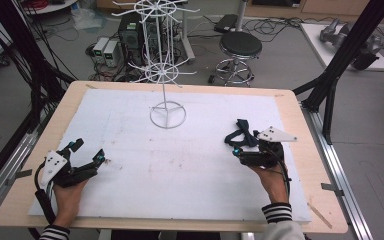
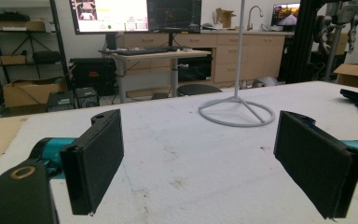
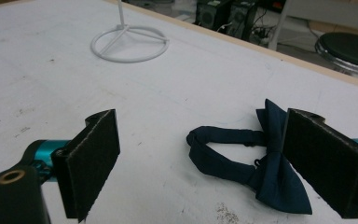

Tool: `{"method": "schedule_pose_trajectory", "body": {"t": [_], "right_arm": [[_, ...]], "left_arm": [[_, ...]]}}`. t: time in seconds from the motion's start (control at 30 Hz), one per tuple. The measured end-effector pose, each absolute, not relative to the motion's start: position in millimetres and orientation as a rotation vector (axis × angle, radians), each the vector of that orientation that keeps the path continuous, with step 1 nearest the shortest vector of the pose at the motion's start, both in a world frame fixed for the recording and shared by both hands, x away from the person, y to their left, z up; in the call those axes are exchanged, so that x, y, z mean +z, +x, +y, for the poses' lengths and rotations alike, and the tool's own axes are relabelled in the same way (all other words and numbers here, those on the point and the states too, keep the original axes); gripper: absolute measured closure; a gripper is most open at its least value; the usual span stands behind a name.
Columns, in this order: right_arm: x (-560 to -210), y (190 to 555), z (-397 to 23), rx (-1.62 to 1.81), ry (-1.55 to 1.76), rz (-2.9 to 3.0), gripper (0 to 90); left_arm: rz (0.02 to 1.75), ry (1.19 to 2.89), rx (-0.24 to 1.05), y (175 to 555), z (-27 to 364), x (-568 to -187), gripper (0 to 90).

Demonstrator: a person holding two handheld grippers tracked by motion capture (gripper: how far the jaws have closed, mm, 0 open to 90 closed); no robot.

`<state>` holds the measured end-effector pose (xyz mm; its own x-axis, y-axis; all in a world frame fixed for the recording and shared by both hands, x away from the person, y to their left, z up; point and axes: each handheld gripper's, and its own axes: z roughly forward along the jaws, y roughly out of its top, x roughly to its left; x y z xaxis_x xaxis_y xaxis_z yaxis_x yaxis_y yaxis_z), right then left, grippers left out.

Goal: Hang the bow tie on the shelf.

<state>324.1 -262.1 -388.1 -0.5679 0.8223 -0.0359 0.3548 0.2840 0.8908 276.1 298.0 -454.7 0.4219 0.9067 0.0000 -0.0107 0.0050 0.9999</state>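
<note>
A dark blue bow tie (image 1: 240,133) with its strap looped lies flat on the white mat at the right. My right gripper (image 1: 240,146) sits just in front of it, open. In the right gripper view the bow tie (image 3: 270,172) lies between the jaws, close against the right pad (image 3: 328,163), and the gripper (image 3: 209,163) is not closed on it. My left gripper (image 1: 89,150) rests at the mat's left side, open and holding nothing (image 2: 205,163). A white wire display stand (image 1: 167,114) with hook arms rises at the far middle; its ring base (image 2: 236,112) (image 3: 129,43) sits on the mat.
The white mat (image 1: 180,165) covers a wooden table (image 1: 300,115). Black frame posts (image 1: 340,65) stand off the right edge. A stool (image 1: 240,47) and computer towers (image 1: 130,30) are on the floor beyond the far edge.
</note>
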Motion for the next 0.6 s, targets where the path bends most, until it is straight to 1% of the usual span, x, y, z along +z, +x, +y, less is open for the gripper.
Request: {"method": "schedule_pose_trajectory", "body": {"t": [0.57, 0.6], "right_arm": [[-381.6, 363.4, -248.4, 1.061, 1.079, 2.266, 11.3], [-380.7, 365.8, -247.3, 1.052, 1.077, 2.279, 12.5]], "left_arm": [[0.878, 1.373, 0.882, 276.5, 298.3, -454.6, 16.3], [0.879, 1.372, 0.88, 276.5, 298.1, -454.7, 16.3]]}}
